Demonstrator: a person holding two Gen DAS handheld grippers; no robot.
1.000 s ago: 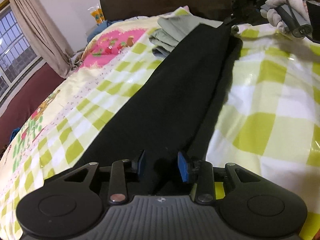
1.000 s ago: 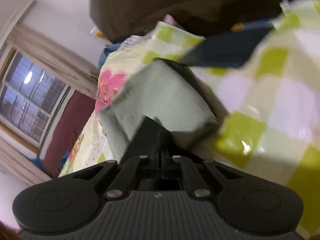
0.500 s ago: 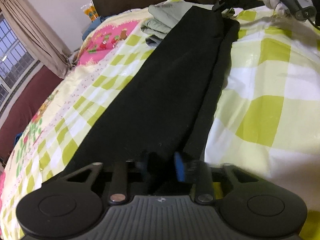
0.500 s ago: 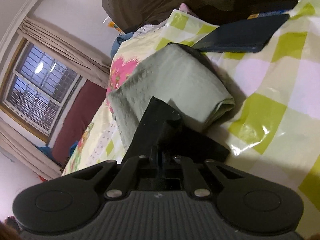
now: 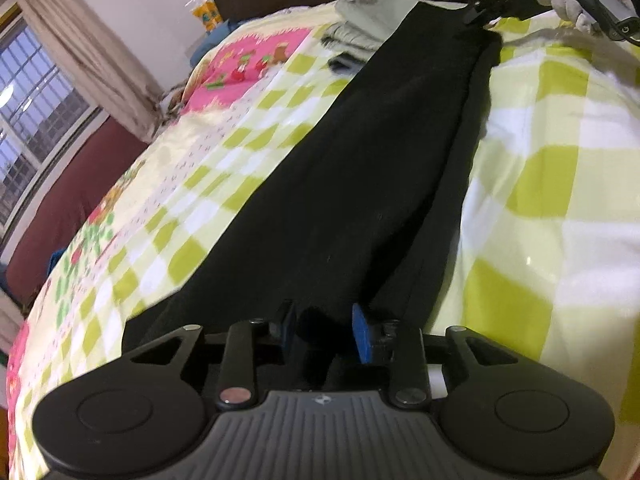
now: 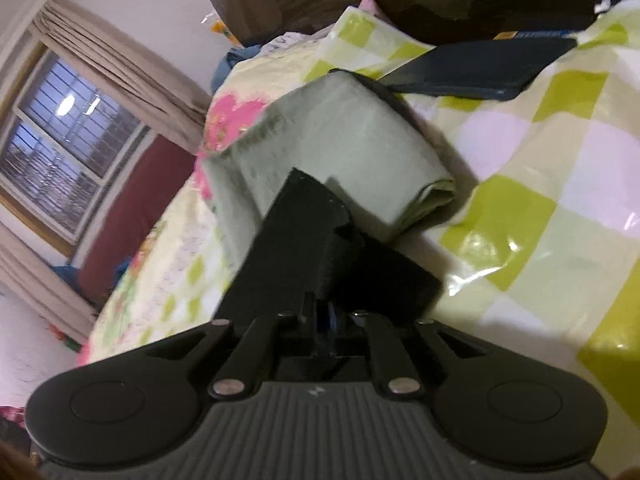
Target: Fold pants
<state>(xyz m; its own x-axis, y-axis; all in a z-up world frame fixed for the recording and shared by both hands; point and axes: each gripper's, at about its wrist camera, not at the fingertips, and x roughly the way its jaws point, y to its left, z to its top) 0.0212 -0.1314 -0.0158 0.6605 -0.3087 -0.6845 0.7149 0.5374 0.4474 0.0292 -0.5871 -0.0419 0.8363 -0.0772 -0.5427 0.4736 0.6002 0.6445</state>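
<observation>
While stretched: one black pants (image 5: 360, 168) | left gripper (image 5: 322, 330) parted astride hem | right gripper (image 6: 324, 316) clamped on waistband

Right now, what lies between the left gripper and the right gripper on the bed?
In the left wrist view, only the black pants span the checked bedspread from the left gripper to the right gripper, with nothing lying on them.

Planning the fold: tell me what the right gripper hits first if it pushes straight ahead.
Likely the folded grey-green cloth, right beyond the black pants that the right gripper holds in its shut jaws. Depth is unclear.
</observation>
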